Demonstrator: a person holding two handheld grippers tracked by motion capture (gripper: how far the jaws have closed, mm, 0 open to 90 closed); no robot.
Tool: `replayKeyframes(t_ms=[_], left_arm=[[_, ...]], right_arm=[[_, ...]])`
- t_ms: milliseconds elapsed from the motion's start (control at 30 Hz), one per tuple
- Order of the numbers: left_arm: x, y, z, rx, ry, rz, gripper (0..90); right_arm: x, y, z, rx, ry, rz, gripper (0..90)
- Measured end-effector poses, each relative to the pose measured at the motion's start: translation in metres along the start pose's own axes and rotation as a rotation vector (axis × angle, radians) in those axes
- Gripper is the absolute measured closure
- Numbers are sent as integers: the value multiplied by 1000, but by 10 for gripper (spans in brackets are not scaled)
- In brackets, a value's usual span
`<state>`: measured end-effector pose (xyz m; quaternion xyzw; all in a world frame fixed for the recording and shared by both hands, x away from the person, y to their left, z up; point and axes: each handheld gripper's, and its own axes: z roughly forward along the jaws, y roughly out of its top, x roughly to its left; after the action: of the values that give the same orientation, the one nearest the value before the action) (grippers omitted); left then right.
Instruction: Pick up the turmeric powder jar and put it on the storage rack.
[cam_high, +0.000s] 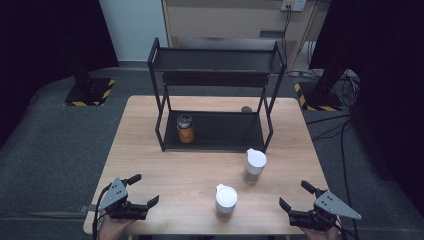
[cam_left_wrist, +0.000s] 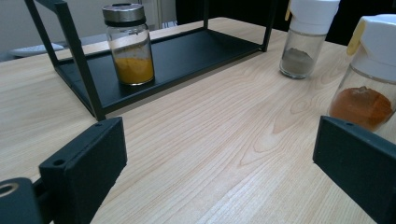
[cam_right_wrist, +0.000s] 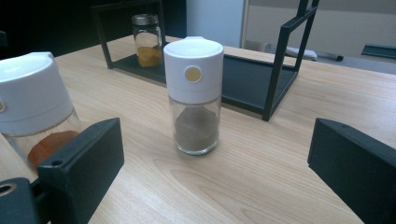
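The left gripper (cam_high: 143, 189), a black two-jaw tool with a grey three-cornered plate, is hovering over the near left corner of the light wooden table (cam_high: 150, 150) with its jaws spread wide and nothing between them. The right gripper (cam_high: 296, 196) is mirroring it at the near right corner, jaws likewise wide apart and gripping nothing.

Between the two grippers, near the front edge, a clear glass shaker with a white cap and orange-red powder (cam_high: 225, 201) is standing upright. In the left gripper view it is sitting just beyond the right-hand jaw; in the right gripper view it is showing at the left, partly behind the left-hand jaw.

A little farther back and to the right, a second clear glass shaker with a white cap and grey-brown powder (cam_right_wrist: 193, 95) is standing upright, apart from the first and squarely in line with the right gripper's open jaws.

Beyond both, a black metal two-tier rack (cam_high: 215, 131) is sitting at the middle of the table. On the left of its lower shelf a glass jar with a silver lid and yellow-orange powder (cam_left_wrist: 130, 44) is standing upright.
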<state>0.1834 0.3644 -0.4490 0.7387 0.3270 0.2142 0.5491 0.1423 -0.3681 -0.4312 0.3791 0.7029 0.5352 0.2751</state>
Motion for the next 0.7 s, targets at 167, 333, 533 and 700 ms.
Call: replayKeyframes(t_ms=[167, 333, 533, 700], left_arm=[[1, -1, 0, -4, -2, 3, 15], [3, -3, 1, -16, -11, -7, 13], [2, -2, 2, -6, -20, 5, 13], [2, -1, 3, -5, -21, 3, 13]], right_arm=[[-1, -1, -1, -5, -9, 9, 37], [0, -1, 0, -6, -12, 4, 37], [0, -1, 0, -4, -6, 0, 38], [0, -2, 0, -6, -6, -1, 38]])
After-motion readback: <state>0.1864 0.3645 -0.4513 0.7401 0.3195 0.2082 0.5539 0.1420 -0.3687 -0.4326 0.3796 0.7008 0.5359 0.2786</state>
